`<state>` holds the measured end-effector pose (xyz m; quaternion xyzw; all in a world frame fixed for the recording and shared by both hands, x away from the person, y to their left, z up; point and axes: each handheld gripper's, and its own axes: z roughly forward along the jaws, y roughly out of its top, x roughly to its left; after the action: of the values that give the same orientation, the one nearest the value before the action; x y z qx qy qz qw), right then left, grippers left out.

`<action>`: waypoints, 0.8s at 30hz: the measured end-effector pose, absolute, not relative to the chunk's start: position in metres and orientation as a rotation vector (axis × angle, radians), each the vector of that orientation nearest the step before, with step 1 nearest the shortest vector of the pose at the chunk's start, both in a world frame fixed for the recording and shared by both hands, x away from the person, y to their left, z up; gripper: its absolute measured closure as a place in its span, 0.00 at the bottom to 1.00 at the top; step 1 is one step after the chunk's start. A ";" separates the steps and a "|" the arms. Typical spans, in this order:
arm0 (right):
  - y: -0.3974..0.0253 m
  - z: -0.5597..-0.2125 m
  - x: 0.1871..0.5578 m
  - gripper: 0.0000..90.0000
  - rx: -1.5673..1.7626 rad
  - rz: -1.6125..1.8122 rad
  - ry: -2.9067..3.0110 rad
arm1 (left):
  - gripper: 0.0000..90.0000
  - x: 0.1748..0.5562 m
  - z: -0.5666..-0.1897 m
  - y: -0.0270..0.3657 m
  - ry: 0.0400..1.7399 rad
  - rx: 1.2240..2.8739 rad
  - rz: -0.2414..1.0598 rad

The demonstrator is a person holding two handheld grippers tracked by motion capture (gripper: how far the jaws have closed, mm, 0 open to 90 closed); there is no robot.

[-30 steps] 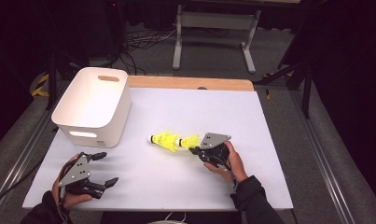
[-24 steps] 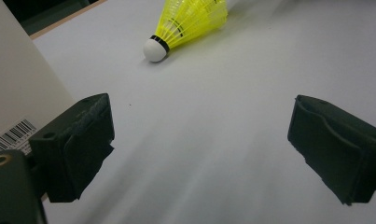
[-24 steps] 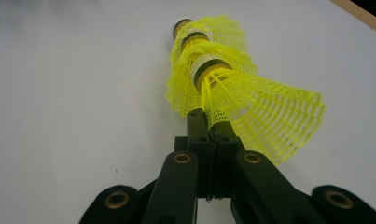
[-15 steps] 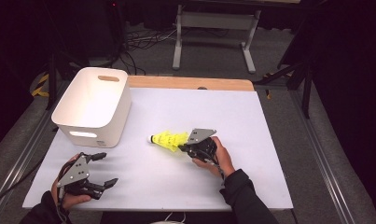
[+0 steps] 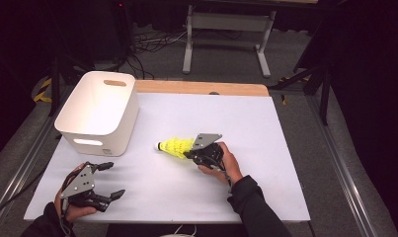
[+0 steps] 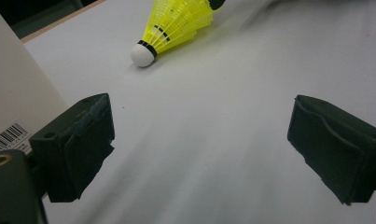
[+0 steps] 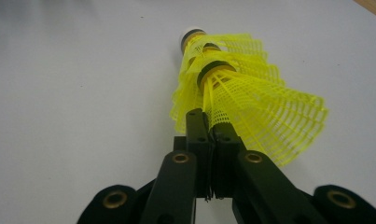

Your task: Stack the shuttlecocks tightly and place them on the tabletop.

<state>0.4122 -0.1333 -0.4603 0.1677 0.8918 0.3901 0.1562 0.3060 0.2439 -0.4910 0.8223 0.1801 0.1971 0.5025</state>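
Observation:
A nested stack of yellow shuttlecocks [image 5: 175, 146] lies on its side on the white table, white cork tip pointing left. My right gripper [image 5: 189, 154] is shut on the edge of the mesh skirt [image 7: 251, 98]; in the right gripper view the jaws [image 7: 208, 122] press together on the mesh. My left gripper [image 5: 113, 180] rests at the table's front left, open, with nothing between its pads [image 6: 80, 135]. In the left gripper view the shuttlecocks [image 6: 176, 23] lie farther off, at the top.
A white plastic bin [image 5: 121, 126] with a handle slot stands at the back left; its wall with a barcode label [image 6: 10, 98] is close to my left gripper. A wooden strip [image 5: 201, 88] edges the table's far side.
My right gripper has slid left onto the shuttlecocks' skirt and closed there. The left gripper has stayed put.

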 end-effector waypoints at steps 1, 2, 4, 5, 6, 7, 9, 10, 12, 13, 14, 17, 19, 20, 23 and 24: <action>-0.133 -0.461 0.412 0.98 0.486 1.111 2.555 | 0.09 0.306 -0.491 0.244 0.434 1.986 0.476; -0.133 -0.462 0.413 0.98 0.494 1.106 2.559 | 0.09 0.306 -0.491 0.244 0.435 1.985 0.475; -0.134 -0.463 0.414 0.98 0.506 1.112 2.561 | 0.09 0.306 -0.491 0.244 0.436 1.983 0.473; -0.135 -0.463 0.415 0.98 0.513 1.114 2.558 | 0.09 0.306 -0.491 0.244 0.433 1.985 0.472; -0.135 -0.464 0.416 0.98 0.520 1.119 2.558 | 0.09 0.306 -0.491 0.244 0.431 1.988 0.472; -0.135 -0.465 0.416 0.97 0.527 1.120 2.557 | 0.09 0.306 -0.491 0.244 0.432 1.987 0.471; -0.136 -0.466 0.417 0.97 0.537 1.132 2.556 | 0.09 0.306 -0.491 0.243 0.430 1.990 0.470; -0.135 -0.467 0.418 0.96 0.542 1.133 2.559 | 0.09 0.306 -0.491 0.243 0.429 1.991 0.471; -0.134 -0.469 0.419 0.95 0.548 1.134 2.565 | 0.09 0.306 -0.492 0.242 0.419 1.993 0.467; -0.133 -0.470 0.419 0.94 0.547 1.131 2.571 | 0.09 0.306 -0.492 0.242 0.419 1.993 0.466; -0.133 -0.470 0.419 0.94 0.547 1.128 2.570 | 0.09 0.306 -0.492 0.242 0.419 1.993 0.466; -0.133 -0.471 0.419 0.93 0.550 1.131 2.572 | 0.09 0.306 -0.492 0.243 0.421 1.990 0.463; -0.132 -0.472 0.419 0.93 0.555 1.129 2.576 | 0.09 0.305 -0.492 0.243 0.418 1.992 0.465; -0.132 -0.473 0.420 0.92 0.554 1.125 2.580 | 0.09 0.305 -0.492 0.242 0.417 1.993 0.465; -0.132 -0.473 0.420 0.90 0.558 1.121 2.578 | 0.09 0.305 -0.492 0.242 0.416 1.994 0.467; -0.132 -0.473 0.420 0.89 0.561 1.121 2.578 | 0.09 0.306 -0.492 0.242 0.416 1.993 0.466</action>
<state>0.4203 -0.1324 -0.4734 0.1937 0.8909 0.3875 0.1368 0.3056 0.2421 -0.4916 0.8250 0.1724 0.1929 0.5024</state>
